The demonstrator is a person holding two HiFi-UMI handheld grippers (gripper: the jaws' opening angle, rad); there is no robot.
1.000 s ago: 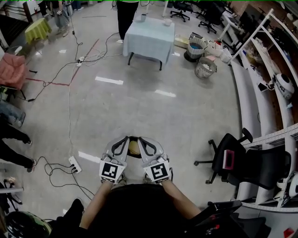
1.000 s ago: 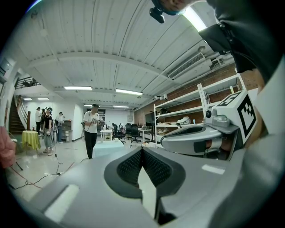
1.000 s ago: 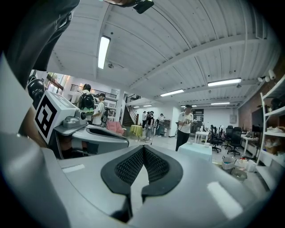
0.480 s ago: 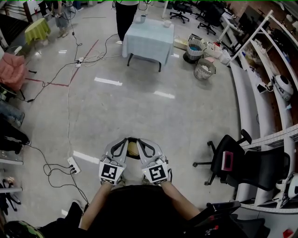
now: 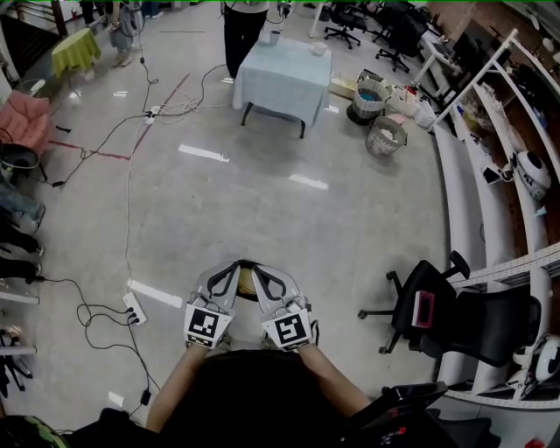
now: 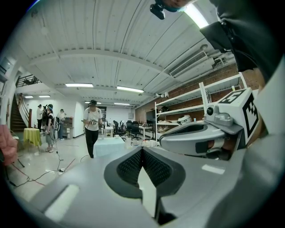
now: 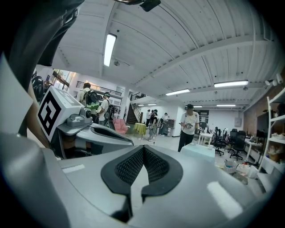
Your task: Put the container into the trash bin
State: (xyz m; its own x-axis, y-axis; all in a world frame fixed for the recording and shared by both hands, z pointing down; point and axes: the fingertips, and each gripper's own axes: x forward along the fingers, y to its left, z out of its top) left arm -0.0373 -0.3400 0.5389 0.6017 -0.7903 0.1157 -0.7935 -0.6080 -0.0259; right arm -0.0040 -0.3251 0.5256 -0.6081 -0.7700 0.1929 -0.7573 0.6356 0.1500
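Note:
My two grippers are held side by side, low in the head view. The left gripper (image 5: 236, 264) and the right gripper (image 5: 261, 268) nearly touch at their tips. Each gripper's own view shows its black ribbed pads (image 6: 141, 165) (image 7: 143, 165) pressed together with nothing between them. A tan rounded thing (image 5: 249, 282) shows in the gap under the two grippers; I cannot tell what it is. No container appears in either gripper view. Far ahead, a mesh waste basket (image 5: 386, 136) and a dark bin (image 5: 369, 94) stand on the floor beside a table (image 5: 282, 74).
The table carries a pale blue cloth, and a person (image 5: 241, 26) stands behind it. A black office chair (image 5: 429, 306) is close on my right, beside long white shelves (image 5: 477, 201). A power strip (image 5: 133, 308) and cables trail over the floor on my left.
The floor, the table and the bins have slid slightly down and nearer in the head view. The office chair has shifted left. Both grippers stay together and shut.

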